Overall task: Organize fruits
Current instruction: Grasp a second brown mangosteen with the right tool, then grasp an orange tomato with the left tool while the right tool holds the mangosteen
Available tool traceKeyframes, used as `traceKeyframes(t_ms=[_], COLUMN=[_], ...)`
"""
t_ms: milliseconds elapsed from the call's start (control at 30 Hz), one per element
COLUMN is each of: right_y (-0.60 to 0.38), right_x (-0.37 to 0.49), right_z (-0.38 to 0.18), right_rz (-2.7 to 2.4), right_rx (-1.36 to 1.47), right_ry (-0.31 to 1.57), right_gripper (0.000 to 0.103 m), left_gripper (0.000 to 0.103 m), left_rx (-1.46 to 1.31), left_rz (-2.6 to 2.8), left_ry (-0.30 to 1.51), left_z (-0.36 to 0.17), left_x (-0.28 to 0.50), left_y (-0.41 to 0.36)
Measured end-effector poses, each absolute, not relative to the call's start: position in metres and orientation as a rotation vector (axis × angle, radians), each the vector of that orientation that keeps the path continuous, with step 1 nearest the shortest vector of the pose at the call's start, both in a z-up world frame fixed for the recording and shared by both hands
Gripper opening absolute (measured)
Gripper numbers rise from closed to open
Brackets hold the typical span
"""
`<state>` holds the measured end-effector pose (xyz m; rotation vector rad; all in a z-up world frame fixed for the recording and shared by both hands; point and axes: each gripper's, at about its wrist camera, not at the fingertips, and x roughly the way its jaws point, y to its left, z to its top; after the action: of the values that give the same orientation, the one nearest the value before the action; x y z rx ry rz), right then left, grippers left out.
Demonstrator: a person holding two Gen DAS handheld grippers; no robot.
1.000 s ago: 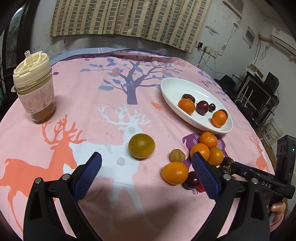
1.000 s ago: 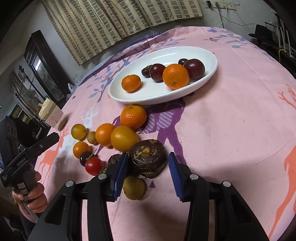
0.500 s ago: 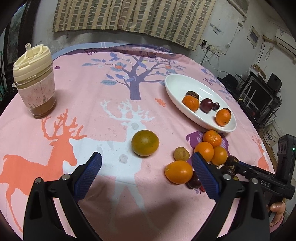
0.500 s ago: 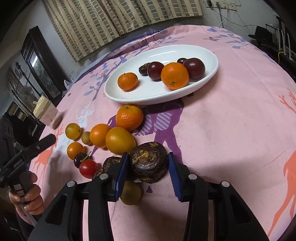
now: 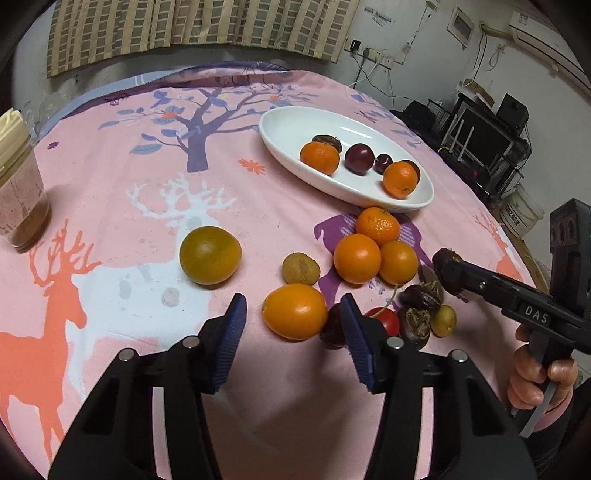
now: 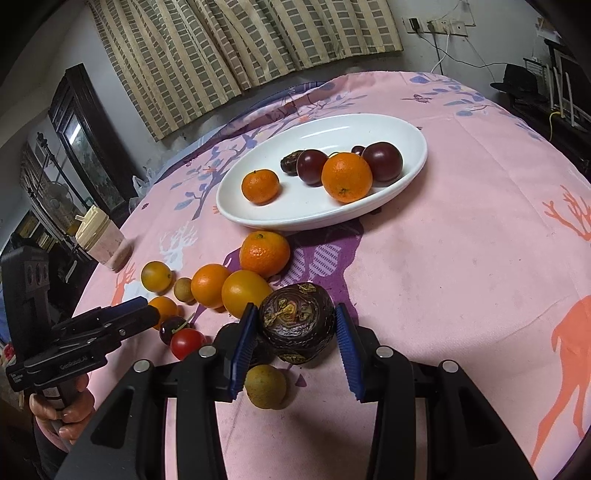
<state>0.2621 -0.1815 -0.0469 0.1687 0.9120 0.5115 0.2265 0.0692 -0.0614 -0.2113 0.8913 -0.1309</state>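
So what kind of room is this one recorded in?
Most likely a lived-in home, a dining or living room. A round table under a pink deer-print cloth holds a white dish of fruit, a woven blind hangs on the wall, and a dark wooden cabinet stands at the side.

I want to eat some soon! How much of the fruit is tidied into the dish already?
About a third. The white dish already holds two oranges and some dark plums. Right now the right gripper has its fingers around the wrinkly dark fruit, and the left gripper hangs open by an orange fruit. Still loose on the cloth: several oranges, a cherry tomato, small brownish fruits and a greenish orange.
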Motion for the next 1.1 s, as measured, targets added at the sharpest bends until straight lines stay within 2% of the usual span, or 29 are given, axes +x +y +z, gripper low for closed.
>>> traceKeyframes(t_ms=[267, 367, 400, 667, 833, 1100], right_y=[-0.185, -0.187, -0.187, -0.19, -0.191, -0.189], right_x=[0.263, 0.263, 0.263, 0.263, 0.26, 0.279], right_z=[-0.048, -0.049, -0.048, -0.046, -0.041, -0.004], right_rz=[0.532, 0.532, 0.534, 0.542, 0.546, 0.576], right_rx=[0.202, 0.211, 0.212, 0.223, 0.222, 0.239], right_ry=[0.929, 0.935, 0.932, 0.915, 0.885, 0.783], right_gripper=[0.043, 0.043, 0.043, 0.043, 0.043, 0.043], left_gripper=[0.051, 0.04, 0.039, 0.039, 0.038, 0.038], left_rx=[-0.274, -0.306, -0.316, -0.162, -0.189, -0.187], left_rz=[-0.147, -0.152, -0.16, -0.113, -0.112, -0.174], left_ry=[0.929, 0.939, 0.95, 0.921, 0.904, 0.8], left_z=[-0.07, -0.073, -0.075, -0.071, -0.066, -0.016], left_x=[0.239, 0.24, 0.24, 0.237, 0.235, 0.256], left_y=[0.072, 0.077, 0.079, 0.059, 0.066, 0.053])
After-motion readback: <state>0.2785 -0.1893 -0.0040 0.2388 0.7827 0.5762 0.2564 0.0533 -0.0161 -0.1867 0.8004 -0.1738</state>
